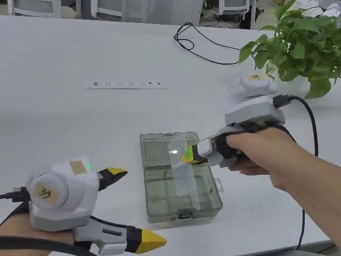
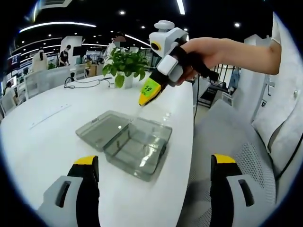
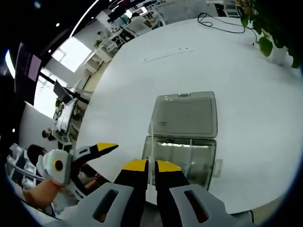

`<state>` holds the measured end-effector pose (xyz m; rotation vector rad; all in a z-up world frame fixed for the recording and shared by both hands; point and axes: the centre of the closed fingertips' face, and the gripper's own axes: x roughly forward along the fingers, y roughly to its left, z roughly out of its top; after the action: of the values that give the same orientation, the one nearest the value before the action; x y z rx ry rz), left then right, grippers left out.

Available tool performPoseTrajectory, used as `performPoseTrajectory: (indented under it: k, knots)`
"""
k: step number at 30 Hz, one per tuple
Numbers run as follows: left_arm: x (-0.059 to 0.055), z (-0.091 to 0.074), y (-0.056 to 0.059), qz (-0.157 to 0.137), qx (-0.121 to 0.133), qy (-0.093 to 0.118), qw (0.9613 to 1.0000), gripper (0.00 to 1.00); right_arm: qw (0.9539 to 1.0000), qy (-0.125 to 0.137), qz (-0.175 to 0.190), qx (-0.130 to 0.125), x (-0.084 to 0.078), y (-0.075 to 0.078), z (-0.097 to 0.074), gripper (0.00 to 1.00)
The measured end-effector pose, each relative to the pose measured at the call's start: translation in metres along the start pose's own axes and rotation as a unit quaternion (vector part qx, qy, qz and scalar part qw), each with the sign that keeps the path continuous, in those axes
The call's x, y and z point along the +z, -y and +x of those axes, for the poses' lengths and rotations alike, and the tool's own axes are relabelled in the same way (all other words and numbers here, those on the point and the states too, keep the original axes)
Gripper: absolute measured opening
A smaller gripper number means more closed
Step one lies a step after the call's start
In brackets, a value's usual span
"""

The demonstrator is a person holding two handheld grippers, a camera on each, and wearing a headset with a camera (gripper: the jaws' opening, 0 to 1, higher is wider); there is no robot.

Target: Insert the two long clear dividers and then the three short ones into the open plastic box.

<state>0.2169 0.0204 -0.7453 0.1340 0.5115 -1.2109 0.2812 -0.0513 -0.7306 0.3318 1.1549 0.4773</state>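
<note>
Right tool [image 1: 187, 154] clamped on a thin clear divider [image 1: 186, 181], seemingly a long one, above the smoky rectangular box [image 1: 154, 213] open on the white surface [image 1: 80, 117]. Left tool [image 1: 136, 207] gaping, empty, nearby; flat lid [image 3: 184, 113] plainer in right gripper view.

white table [image 1: 64, 48]; on it an open plastic box [image 1: 184, 214], black cable [image 1: 183, 42], potted plant [image 1: 301, 45], power strip [image 1: 126, 84]

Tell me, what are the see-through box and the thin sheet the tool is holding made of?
The box looks like smoky clear plastic, hard and glossy: the white table shows through its walls. The divider pinched in the right tool looks like thin clear plastic too, shiny, with a bright glint on it. Looks alone cannot prove it.
</note>
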Motion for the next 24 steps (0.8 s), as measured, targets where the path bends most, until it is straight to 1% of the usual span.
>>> performPoseTrajectory:
  k: [1,3,5,8,11,16,24]
  knots:
    - [-0.001,0.0,0.0,0.001,-0.002,-0.002,1.0,1.0,1.0,-0.006,0.005,-0.005,-0.005,-0.001,0.002,0.07]
    - [-0.003,-0.001,-0.001,0.004,-0.004,-0.003,1.0,1.0,0.9997,-0.014,0.008,-0.016,-0.009,0.002,0.009,0.07]
    - [-0.002,-0.002,-0.002,0.003,-0.008,0.0,1.0,1.0,0.9996,-0.013,0.015,-0.022,-0.014,0.0,0.012,0.07]
    - [-0.002,-0.002,-0.002,0.005,-0.013,0.002,0.9999,1.0,0.9992,-0.013,0.026,-0.028,-0.016,0.003,0.016,0.07]
    - [-0.004,-0.002,-0.002,0.006,-0.019,0.004,0.9998,1.0,0.9985,-0.022,0.031,-0.04,-0.021,0.006,0.02,0.07]
    - [-0.007,-0.001,-0.003,0.005,-0.025,0.006,0.9997,1.0,0.9972,-0.036,0.043,-0.049,-0.028,0.012,0.027,0.07]
    - [-0.009,0.001,-0.003,0.0,-0.03,0.012,0.9995,1.0,0.9958,-0.053,0.033,-0.067,-0.032,0.018,0.038,0.07]
